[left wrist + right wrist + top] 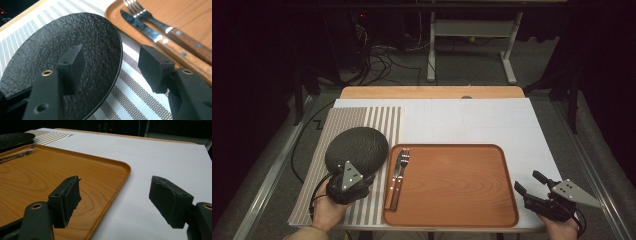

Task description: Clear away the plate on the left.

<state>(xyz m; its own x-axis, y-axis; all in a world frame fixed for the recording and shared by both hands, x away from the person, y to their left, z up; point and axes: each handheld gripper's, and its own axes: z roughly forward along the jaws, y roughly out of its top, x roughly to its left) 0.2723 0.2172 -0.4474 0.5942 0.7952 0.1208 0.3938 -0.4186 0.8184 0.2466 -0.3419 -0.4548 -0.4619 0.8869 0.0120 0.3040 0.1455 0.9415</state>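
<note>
A black, rough-textured plate (pixel 357 146) (pixel 75 42) lies on a striped placemat (pixel 379 120) (pixel 135 92) at the left. My left gripper (pixel 348 170) (pixel 113 65) is at the plate's near edge and open. One jaw is over the plate and the other over the placemat, with the rim between them and a gap showing. A fork (pixel 404 156) (pixel 147 16) and a knife (pixel 394 187) (pixel 140 23) with wooden handles lie along the left side of a wooden tray (pixel 452 180) (pixel 37 177). My right gripper (pixel 527 180) (pixel 116 190) is open and holds nothing, just off the tray's near right corner.
A white sheet (pixel 472 122) (pixel 162 157) covers most of the tabletop under the tray. The table's wooden far edge (pixel 432 92) shows beyond it. Cables and a desk frame (pixel 472 45) stand on the floor behind the table.
</note>
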